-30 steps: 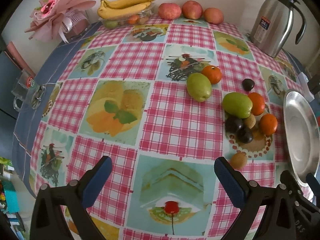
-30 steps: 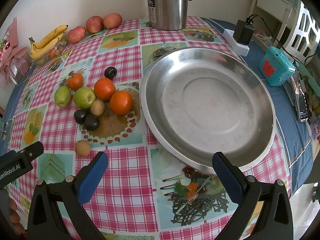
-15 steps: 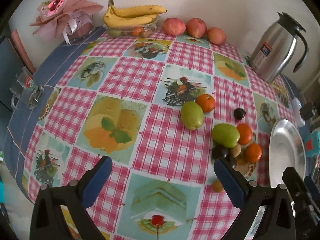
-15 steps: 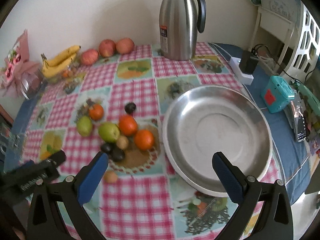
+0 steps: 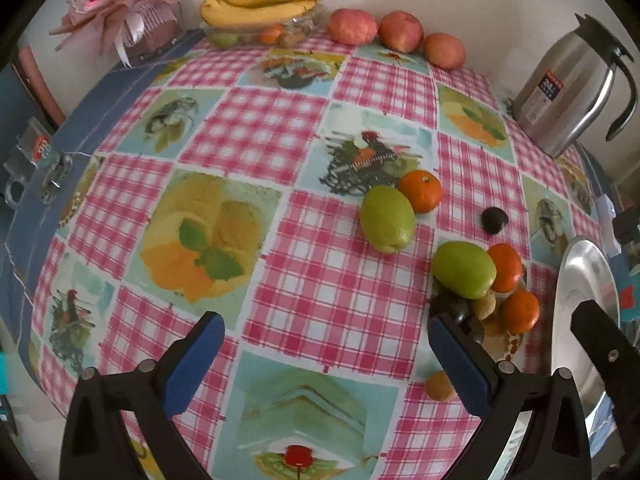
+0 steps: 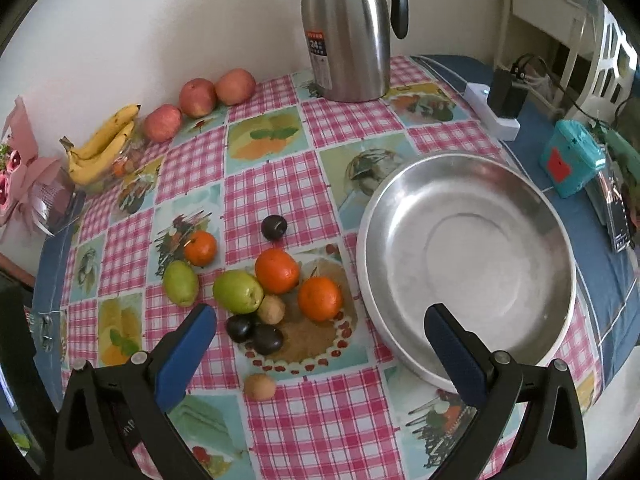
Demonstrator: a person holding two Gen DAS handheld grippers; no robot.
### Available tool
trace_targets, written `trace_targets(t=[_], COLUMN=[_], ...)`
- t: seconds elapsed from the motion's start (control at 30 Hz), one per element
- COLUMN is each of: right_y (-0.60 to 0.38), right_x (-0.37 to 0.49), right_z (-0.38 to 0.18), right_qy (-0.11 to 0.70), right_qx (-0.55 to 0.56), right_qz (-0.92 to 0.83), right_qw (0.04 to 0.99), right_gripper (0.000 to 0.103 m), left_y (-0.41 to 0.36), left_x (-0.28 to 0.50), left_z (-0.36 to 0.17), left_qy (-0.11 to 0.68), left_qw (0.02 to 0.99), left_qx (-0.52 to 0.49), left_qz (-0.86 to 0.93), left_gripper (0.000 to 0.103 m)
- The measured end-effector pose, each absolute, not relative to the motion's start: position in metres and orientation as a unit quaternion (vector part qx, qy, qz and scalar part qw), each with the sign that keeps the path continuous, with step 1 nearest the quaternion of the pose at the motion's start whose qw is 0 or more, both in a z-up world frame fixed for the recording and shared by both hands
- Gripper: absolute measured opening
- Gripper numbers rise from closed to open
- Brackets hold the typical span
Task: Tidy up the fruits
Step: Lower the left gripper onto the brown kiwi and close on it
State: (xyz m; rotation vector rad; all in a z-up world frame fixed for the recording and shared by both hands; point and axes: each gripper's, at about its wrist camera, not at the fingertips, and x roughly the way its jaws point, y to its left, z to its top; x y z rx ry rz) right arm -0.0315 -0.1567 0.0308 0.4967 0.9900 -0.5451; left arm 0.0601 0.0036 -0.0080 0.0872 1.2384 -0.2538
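Loose fruit counted on tabletop point(image 6: 272, 184), at 9 o'clock of empty metal dish point(image 6: 468, 256): three oranges point(image 6: 277, 271), two green fruits point(image 6: 237, 291), three dark plums point(image 6: 274, 227), two brown kiwis point(image 6: 260, 386). Left gripper point(image 5: 322, 354) and right gripper point(image 6: 320, 338) fingers wide, nothing held. Both views shifted closer than half a second ago.

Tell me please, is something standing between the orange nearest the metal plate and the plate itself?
Nothing visible does. The orange lies just left of the metal plate, with only bare tablecloth between them. The other fruits, such as the kiwi, sit on its far side. Both grippers are open and hold nothing.
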Motion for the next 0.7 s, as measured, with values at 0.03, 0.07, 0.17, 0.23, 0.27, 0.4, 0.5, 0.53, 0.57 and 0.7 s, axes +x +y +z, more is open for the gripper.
trace_targets(t=[0.03,0.07,0.17,0.23,0.27,0.4,0.5,0.53,0.57,0.7], right_y=[-0.156,-0.156,-0.154,-0.156,-0.156,-0.159,-0.161,-0.161,-0.162,-0.164], right_x=[-0.031,-0.031,-0.035,-0.039,-0.04,-0.043,-0.043,-0.043,-0.044,-0.046], right_z=[0.029,0.026,0.025,0.029,0.03,0.028,0.024,0.024,0.024,0.025], right_qy=[0.468,0.474,0.48,0.472,0.47,0.469,0.472,0.471,0.469,0.467], right_qx=[0.228,0.223,0.212,0.211,0.211,0.217,0.223,0.227,0.23,0.229], right_qz=[-0.258,-0.259,-0.25,-0.252,-0.254,-0.254,-0.252,-0.25,-0.249,-0.259], right_qw=[0.814,0.811,0.814,0.818,0.818,0.818,0.815,0.815,0.816,0.814], right_gripper=[0.103,0.103,0.103,0.103,0.103,0.103,0.103,0.103,0.103,0.103], left_y=[0.001,-0.001,-0.01,-0.015,-0.017,-0.033,-0.043,-0.047,-0.05,-0.057], left_x=[0.059,0.059,0.056,0.053,0.052,0.041,0.035,0.033,0.032,0.029], left_z=[-0.011,-0.013,-0.019,-0.022,-0.023,-0.027,-0.032,-0.035,-0.037,-0.045], left_qy=[0.584,0.587,0.598,0.608,0.613,0.617,0.627,0.632,0.635,0.65], left_qw=[0.801,0.798,0.787,0.776,0.771,0.76,0.747,0.741,0.738,0.721], left_qx=[0.044,0.048,0.052,0.043,0.04,0.051,0.05,0.048,0.049,0.034], left_qz=[-0.123,-0.126,-0.145,-0.163,-0.17,-0.196,-0.215,-0.221,-0.223,-0.238], left_gripper=[0.103,0.102,0.096,0.09,0.09,0.081,0.074,0.069,0.066,0.053])
